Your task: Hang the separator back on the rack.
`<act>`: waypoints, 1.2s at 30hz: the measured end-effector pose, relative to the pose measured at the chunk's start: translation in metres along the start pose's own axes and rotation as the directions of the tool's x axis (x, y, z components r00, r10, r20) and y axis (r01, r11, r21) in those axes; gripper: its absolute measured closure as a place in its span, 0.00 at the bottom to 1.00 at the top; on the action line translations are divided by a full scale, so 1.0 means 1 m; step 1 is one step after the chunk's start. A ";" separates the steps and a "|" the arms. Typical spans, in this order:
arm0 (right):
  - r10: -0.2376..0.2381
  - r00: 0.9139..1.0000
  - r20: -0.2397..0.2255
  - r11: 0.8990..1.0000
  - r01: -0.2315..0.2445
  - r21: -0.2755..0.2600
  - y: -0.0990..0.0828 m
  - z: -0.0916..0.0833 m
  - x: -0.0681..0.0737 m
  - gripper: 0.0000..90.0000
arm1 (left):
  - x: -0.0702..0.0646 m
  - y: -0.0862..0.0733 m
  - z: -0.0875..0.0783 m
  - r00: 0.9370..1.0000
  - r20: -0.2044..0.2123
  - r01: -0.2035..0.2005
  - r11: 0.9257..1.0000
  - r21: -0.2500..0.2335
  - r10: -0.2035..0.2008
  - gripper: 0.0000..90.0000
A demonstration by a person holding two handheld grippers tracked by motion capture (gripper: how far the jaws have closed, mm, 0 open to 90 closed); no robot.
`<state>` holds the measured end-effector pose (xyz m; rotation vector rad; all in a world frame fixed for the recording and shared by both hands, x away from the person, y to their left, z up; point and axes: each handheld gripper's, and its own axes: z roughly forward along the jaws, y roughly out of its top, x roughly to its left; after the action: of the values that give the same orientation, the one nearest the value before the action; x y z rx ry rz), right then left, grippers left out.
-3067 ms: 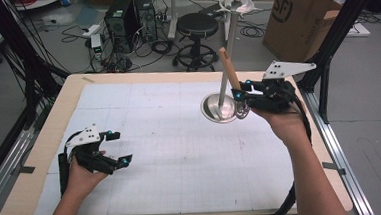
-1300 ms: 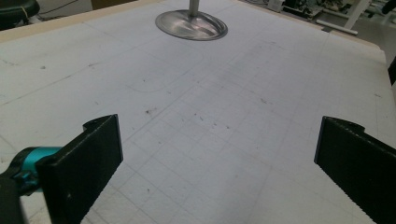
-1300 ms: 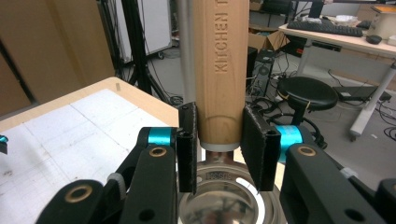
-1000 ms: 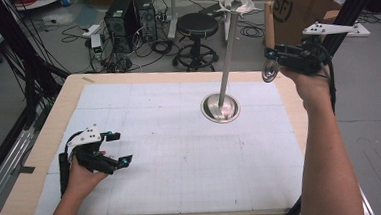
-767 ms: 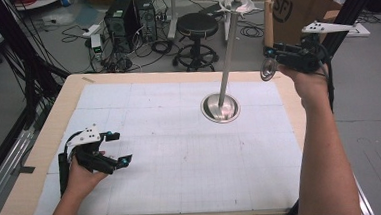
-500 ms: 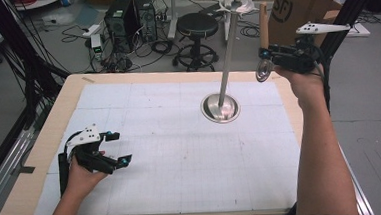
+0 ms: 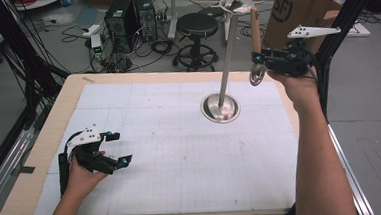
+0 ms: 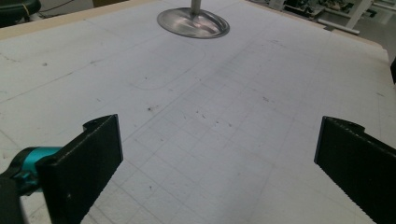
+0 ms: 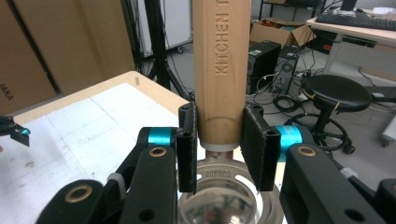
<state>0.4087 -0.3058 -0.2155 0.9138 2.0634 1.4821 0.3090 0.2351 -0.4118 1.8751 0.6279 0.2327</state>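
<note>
Black jaws on the left gripper stand wide apart with nothing between them, the tool resting low on the white gridded mat near the table's near-left corner, gripped by the person's left hand. In the left gripper view the two ribbed pads frame bare mat, and the polished round base of the metal stand lies well ahead of them, slightly to the left of the gap.

Further right in the high view, that stand rises from its dish-shaped foot on the mat as a slim upright pole, topped by a ball and short arms. Just to the right of the pole, and raised well above the table, the right gripper is clamped tight on a kitchen utensil. Its wooden handle points straight up from the jaws, close beside the pole's upper part but apart from it, while its round metal head hangs below the jaws.

The right gripper view shows the pads pressed against both sides of the handle's lower end, just above the metal collar, with the words KITCHEN stamped into the wood and a slotted steel bowl beneath. The person's right forearm reaches up along the table's right edge.
</note>
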 end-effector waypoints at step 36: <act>-0.040 0.999 0.013 0.997 0.039 0.066 -0.001 0.028 0.016 0.63 | -0.001 0.000 0.002 1.000 0.007 0.003 1.000 0.005 -0.003 0.02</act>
<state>0.4164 -0.2762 -0.2249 0.9008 2.1191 1.3914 0.3090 0.2331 -0.4125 1.8791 0.6264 0.2225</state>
